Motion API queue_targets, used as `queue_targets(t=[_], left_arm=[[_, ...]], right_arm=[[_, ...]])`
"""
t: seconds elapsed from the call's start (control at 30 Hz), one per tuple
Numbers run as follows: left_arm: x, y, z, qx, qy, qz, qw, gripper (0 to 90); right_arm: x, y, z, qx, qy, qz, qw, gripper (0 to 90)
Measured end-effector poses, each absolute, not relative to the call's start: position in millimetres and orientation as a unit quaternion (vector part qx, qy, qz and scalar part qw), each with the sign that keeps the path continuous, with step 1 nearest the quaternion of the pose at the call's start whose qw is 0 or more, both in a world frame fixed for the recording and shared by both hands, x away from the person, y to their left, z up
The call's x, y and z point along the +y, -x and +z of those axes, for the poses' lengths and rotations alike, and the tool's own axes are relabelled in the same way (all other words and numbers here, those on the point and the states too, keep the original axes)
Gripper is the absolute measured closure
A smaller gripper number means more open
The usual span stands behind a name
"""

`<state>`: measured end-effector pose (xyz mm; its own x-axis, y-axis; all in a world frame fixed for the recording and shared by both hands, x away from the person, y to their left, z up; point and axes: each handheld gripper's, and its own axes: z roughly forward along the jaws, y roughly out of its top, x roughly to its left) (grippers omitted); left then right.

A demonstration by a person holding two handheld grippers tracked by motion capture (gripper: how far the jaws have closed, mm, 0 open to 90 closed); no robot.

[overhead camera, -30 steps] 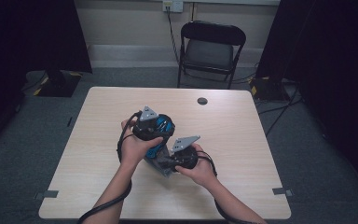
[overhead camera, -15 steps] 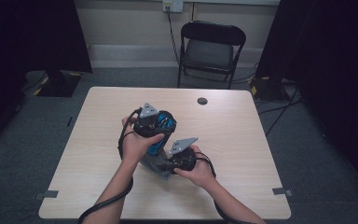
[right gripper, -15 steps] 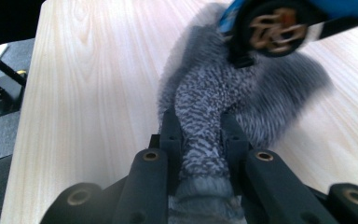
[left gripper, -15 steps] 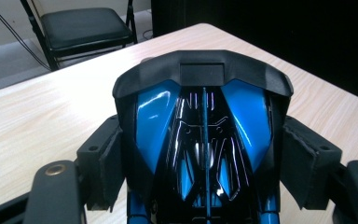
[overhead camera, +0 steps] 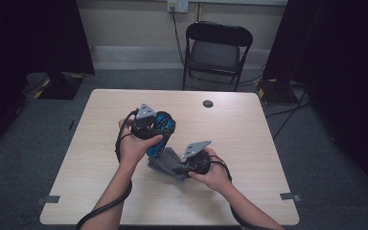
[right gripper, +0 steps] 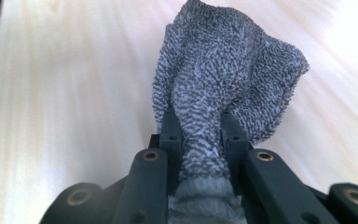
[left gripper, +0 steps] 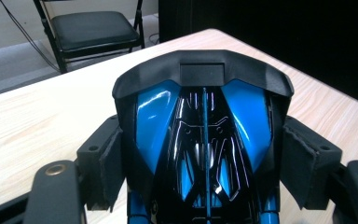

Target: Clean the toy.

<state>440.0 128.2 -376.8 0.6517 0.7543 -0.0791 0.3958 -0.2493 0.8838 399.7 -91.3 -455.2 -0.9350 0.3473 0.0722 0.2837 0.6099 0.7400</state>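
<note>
A glossy blue and black plastic object [overhead camera: 154,146] [left gripper: 242,107] is held up over the middle of the table. My left gripper [overhead camera: 160,125] [left gripper: 204,154] is shut on it, and its pads [left gripper: 109,163] press on both flanks. Just below and to the right, a grey terry cloth [overhead camera: 165,163] [right gripper: 223,60] lies bunched against the object's lower end. My right gripper [overhead camera: 179,168] [right gripper: 200,135] is shut on a fold of that cloth, which fans out beyond the jaws above the tabletop.
The light wooden table [overhead camera: 249,124] carries a small black round disc [overhead camera: 208,103] near its far edge. A black folding chair [overhead camera: 218,48] stands behind the table. Cables trail from both grippers toward the near edge.
My right gripper has shifted slightly to the right with the cloth. The left gripper and the blue object have stayed nearly in place.
</note>
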Motion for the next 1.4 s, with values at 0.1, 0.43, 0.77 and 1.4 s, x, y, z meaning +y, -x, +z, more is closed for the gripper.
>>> queue_targets(t=[0.1,0.43,0.77,1.4], left_arm=[[130.9,-437.9,-380.5,0.378,-0.767,0.182,0.485,25.6],[130.8,-431.8,-394.7,0.376,-0.775,0.171,0.479,25.5],[124.1,-422.5,-405.9,0.363,-0.786,0.164,0.473,25.6],[111.3,-419.9,-417.2,0.350,-0.801,0.155,0.461,25.6]], right_arm=[[-107.5,-408.2,-450.7,0.890,-0.196,0.409,0.050,76.4],[-135.0,-430.0,-431.3,0.873,-0.239,0.418,0.079,76.3],[-146.9,-445.3,-411.2,0.855,-0.263,0.436,0.100,76.3],[-126.8,-441.3,-400.9,0.860,-0.232,0.445,0.094,76.4]])
